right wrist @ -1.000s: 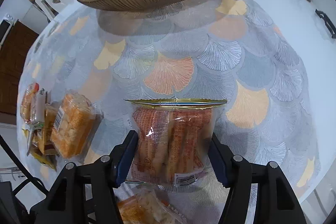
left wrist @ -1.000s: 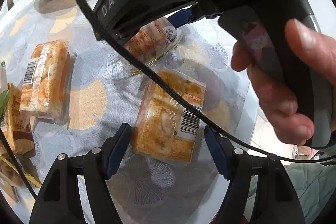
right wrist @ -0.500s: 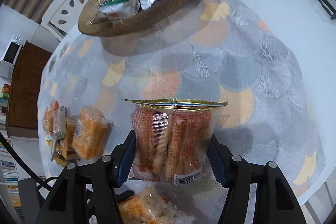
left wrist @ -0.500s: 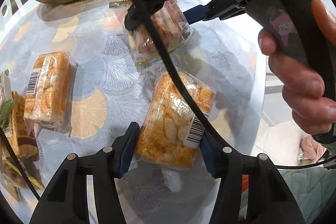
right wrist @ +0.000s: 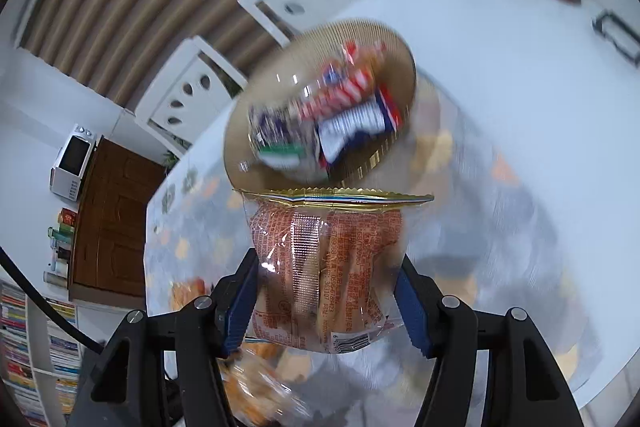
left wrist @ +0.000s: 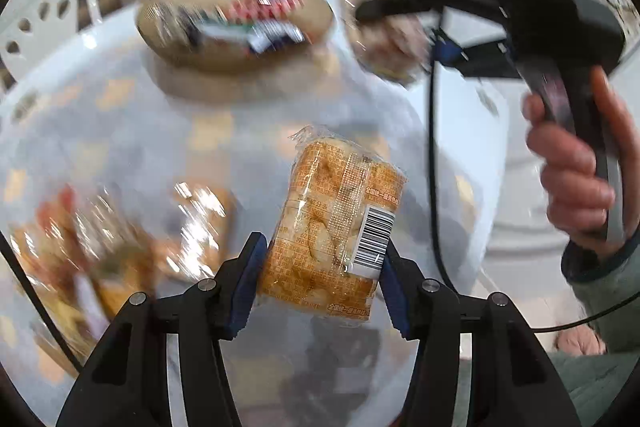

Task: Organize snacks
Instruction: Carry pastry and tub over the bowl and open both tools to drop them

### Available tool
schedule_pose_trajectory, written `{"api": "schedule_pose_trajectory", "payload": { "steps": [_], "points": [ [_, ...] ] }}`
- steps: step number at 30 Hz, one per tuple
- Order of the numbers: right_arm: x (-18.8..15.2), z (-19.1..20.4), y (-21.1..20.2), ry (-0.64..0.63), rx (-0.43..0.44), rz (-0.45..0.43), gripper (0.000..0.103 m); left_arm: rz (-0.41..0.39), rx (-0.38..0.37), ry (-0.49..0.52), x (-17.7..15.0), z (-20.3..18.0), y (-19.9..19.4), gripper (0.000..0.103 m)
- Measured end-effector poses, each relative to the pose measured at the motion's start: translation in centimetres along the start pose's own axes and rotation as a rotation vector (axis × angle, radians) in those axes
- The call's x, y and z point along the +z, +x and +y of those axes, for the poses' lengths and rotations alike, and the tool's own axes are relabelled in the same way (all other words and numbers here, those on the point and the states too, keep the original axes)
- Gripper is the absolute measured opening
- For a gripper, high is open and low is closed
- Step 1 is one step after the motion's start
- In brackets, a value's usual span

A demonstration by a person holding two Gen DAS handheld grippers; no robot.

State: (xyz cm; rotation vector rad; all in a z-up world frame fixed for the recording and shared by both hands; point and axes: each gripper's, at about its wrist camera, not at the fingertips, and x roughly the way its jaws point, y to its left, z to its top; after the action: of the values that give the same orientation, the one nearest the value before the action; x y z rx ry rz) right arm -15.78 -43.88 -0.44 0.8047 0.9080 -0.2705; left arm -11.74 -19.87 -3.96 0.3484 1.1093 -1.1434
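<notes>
left hand-held gripper (left wrist: 318, 279): jaws have just been closing, and both pads now press the sides of an orange pack (left wrist: 334, 227) with a barcode; the pack is held clear of the counter (left wrist: 120, 131). right hand-held gripper (right wrist: 326, 301): clamped on a clear pack of sticks (right wrist: 326, 271) with a gold seal on top, also carried off the counter.

step in hand, as judged: transport. both packs are gripped and face the bowl (right wrist: 404, 51), which sits further back on the counter and ahead of both grippers. neither pack is over the bowl yet.

next move, judged: bring each pack above the bowl's rim, lower it among the wrappers inside, then release. the two grippers travel close together and a cable hangs between them, so the drops are better staggered. the wrappers are slick film and may slide on release.

counts: two grippers, each with one pack. one bowl, holding at least three wrapped snacks; blur prevents a firm count. more loose packs lie on the counter at the left of the left view, number not readable. two white chairs behind the counter.
</notes>
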Motion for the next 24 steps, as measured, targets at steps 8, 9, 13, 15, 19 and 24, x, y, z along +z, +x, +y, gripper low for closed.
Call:
{"api": "schedule_pose_trajectory", "payload": {
  "steps": [8,9,13,15,19,24],
  "points": [
    [6.3,2.1,-1.0,-0.070,-0.026,-0.078,0.062,-0.087,0.166,0.010,8.9,3.3,-1.0,0.052],
    [7.0,2.2,-0.9,-0.076,-0.029,-0.083,0.062,-0.094,0.176,0.008,10.2,4.0,-1.1,0.052],
    [10.3,2.8,0.1,-0.100,-0.027,-0.096,0.062,-0.119,0.213,-0.011,14.9,6.5,-0.3,0.052],
    [12.1,3.2,1.1,-0.115,-0.029,-0.098,0.062,-0.122,0.227,-0.018,16.3,7.2,0.3,0.052],
    [14.8,3.7,3.3,-0.134,-0.033,-0.088,0.062,-0.114,0.227,-0.048,18.8,8.6,1.7,0.052],
    [17.8,4.8,6.3,-0.164,-0.043,-0.083,0.062,-0.104,0.231,-0.071,20.7,10.0,3.4,0.052]
  ]
}}
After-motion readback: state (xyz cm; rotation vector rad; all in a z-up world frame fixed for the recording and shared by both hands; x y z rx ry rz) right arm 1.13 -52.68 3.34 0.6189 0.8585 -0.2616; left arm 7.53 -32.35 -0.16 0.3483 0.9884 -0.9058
